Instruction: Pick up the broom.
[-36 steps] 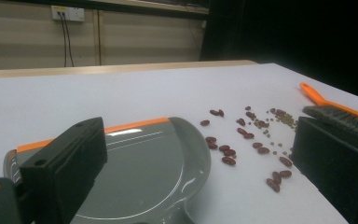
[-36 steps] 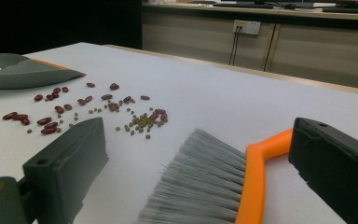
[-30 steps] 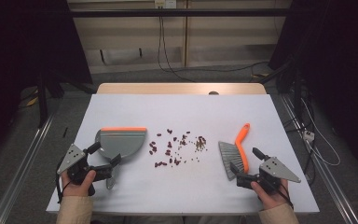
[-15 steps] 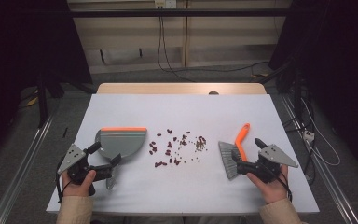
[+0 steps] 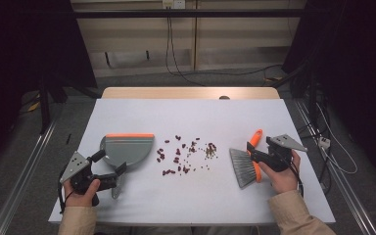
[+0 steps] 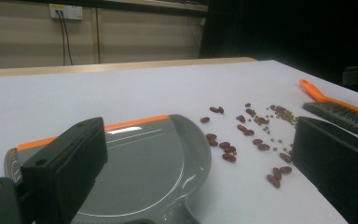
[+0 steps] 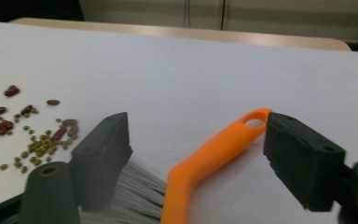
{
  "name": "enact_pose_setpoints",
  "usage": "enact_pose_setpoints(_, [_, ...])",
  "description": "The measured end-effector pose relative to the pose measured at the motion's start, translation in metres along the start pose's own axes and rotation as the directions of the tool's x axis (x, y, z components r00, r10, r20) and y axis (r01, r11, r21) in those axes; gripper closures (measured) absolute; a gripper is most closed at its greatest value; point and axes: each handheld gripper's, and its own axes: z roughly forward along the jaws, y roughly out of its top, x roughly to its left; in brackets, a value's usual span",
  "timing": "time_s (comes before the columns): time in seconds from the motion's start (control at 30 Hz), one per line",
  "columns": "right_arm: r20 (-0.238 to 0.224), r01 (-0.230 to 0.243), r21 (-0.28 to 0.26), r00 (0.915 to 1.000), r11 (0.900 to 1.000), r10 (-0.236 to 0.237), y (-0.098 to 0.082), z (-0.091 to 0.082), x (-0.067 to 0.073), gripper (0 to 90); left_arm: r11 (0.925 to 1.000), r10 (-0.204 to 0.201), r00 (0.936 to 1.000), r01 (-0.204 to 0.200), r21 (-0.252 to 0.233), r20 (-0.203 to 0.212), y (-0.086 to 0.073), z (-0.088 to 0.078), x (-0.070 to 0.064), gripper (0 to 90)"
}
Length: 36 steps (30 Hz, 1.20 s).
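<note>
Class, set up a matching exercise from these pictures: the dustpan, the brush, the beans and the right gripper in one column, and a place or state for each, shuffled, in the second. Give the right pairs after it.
Column one:
1. dustpan
2. brush
3. beans
4. right gripper

Column two:
A. scattered mid-table
B. jaws open, either side of an orange handle
C. grey with an orange edge, table's left
D. lying flat, grey bristles towards the person

Pairs: 1-C, 2-D, 3-A, 4-B

left tool (image 5: 111, 172) open, right tool (image 5: 251, 152) closing
</note>
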Motion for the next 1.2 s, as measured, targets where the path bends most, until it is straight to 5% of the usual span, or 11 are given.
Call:
enact_pose_setpoints(0.43, [0.059,-0.014,0.150,0.9982,0.989,0.005,-0.003,0.026,-0.002,41.7,1.0000,-0.006,1.0000,0.006,0.006,-0.005,-0.001,0.000,0.003,3.5])
enact_pose_setpoints(0.77, [0.057,-0.066,0.281,0.9970,0.957,0.052,-0.004,0.038,0.002,52.5,0.9999,-0.010,0.9999,0.010,0.008,-0.003,-0.002,0.001,0.003,3.6])
enact_pose_setpoints(0.93, [0.013,-0.036,0.340,0.9994,0.940,0.033,0.000,0.047,0.010,62.6,0.9999,-0.013,0.9999,0.013,0.007,-0.007,-0.002,0.001,0.003,3.6])
enact_pose_setpoints(1.03, [0.011,0.030,0.361,0.9993,0.932,-0.037,0.003,0.051,0.016,65.1,0.9999,-0.008,1.0000,0.008,0.008,-0.006,-0.002,0.001,0.003,3.7])
enact_pose_setpoints(1.2, [-0.004,0.027,0.383,0.9996,0.923,-0.027,0.006,0.054,0.015,66.7,0.9999,-0.008,1.0000,0.008,0.013,-0.005,-0.003,0.002,0.003,3.7])
